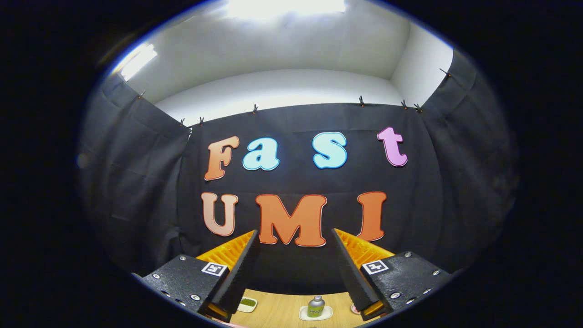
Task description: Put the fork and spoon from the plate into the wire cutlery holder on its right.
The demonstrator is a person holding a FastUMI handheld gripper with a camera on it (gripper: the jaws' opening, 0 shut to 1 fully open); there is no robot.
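Note:
My gripper [295, 234] is held high and level, pointing at the booth's black cloth wall. Its two fingers stand wide apart with nothing between them, so it is open. Far below the fingers a strip of wooden table [282, 310] shows. Neither the plate, the fork, the spoon nor the wire cutlery holder can be made out.
On the table below stand a small grey bottle with a green label [315, 306] on a white coaster, a white dish with something green [247, 304] by the left finger, and the edge of a red-rimmed item [354, 309] by the right finger.

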